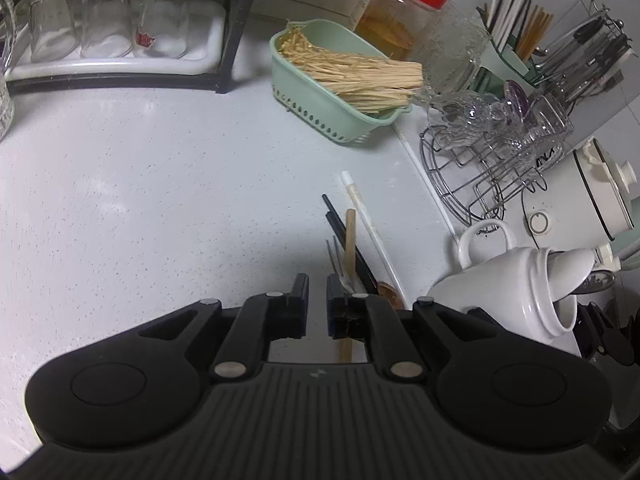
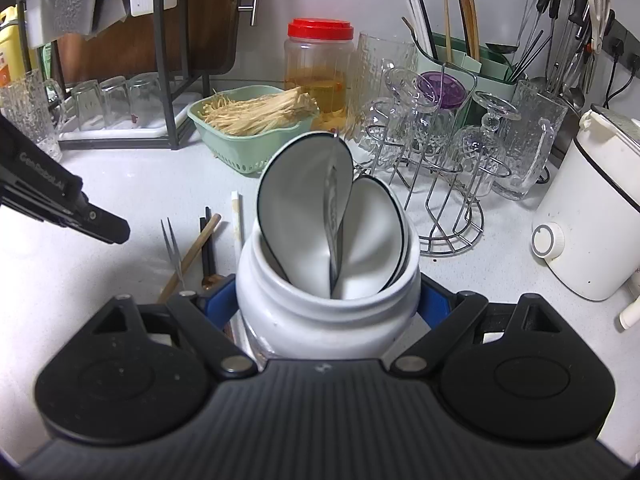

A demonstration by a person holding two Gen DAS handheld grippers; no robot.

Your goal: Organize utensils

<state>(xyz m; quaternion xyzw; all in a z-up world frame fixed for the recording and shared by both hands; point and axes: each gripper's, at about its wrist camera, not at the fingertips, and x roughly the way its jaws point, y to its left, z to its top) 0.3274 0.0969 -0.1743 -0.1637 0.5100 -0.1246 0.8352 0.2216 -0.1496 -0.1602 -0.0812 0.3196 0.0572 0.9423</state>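
Loose utensils lie on the white counter: a wooden chopstick (image 1: 351,240), black chopsticks (image 1: 340,228), a white chopstick (image 1: 362,208) and a metal fork (image 1: 335,258). They also show in the right wrist view, wooden chopstick (image 2: 192,256), fork (image 2: 172,246). My left gripper (image 1: 317,292) hovers just left of them, jaws a little apart and empty. My right gripper (image 2: 328,300) is shut on a white ceramic jar (image 2: 320,312) holding large white spoons (image 2: 296,204). The jar shows tilted in the left wrist view (image 1: 520,292).
A green basket of sticks (image 1: 340,80), a red-lidded jar (image 1: 400,16), a wire rack of glasses (image 1: 496,140), a green utensil holder with chopsticks (image 2: 472,60), a white cooker (image 2: 592,216) and a glass tray (image 1: 112,40) line the back and right.
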